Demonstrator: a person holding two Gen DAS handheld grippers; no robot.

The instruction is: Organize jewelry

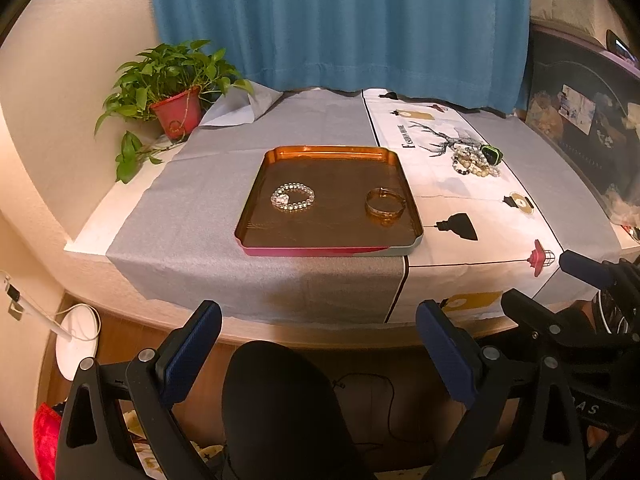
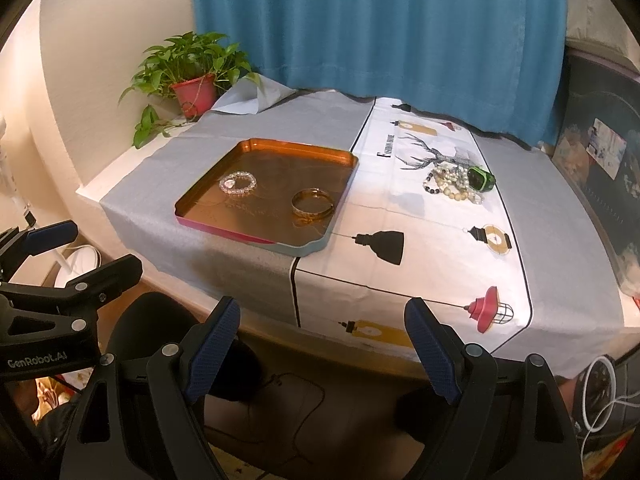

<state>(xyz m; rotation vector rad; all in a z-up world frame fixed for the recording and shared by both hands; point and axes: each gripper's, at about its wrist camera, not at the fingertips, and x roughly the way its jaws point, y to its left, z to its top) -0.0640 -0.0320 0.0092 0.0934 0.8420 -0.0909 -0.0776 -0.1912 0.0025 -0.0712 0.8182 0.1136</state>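
Both grippers hover short of the near edge of the tabletop (image 2: 560,264), over the floor, and neither touches anything. The left gripper (image 1: 318,344) has its blue-padded fingers (image 1: 192,348) spread wide with nothing between them. The right gripper (image 2: 322,338) is likewise wide open and empty, its fingers (image 2: 430,348) pointing across the printed white cloth runner (image 2: 420,248).

Ahead of the left gripper lies the shallow copper-coloured metal tray with a red outer wall (image 1: 316,251). It already carries two items, well apart: a clear crystal bead bracelet (image 1: 293,197) toward its left side and a gold metal bangle (image 1: 385,202) toward its right side.

The remaining loose items lie farther back. A tangled heap of cream and dark bead bracelets (image 2: 452,186) rests on the runner, to the right of the tray and clear of it, with a small green and black device (image 2: 482,179) touching its right side (its nature cannot be determined).

Deciding relation: the heap lies ahead and slightly right of the right gripper's fingers, but far right of the left gripper's. The right gripper is therefore judged the nearer for the next pick. The heap's long axis runs roughly left to right, across the fingers' line of approach. Individual strands overlap, so separating one may drag its neighbours.
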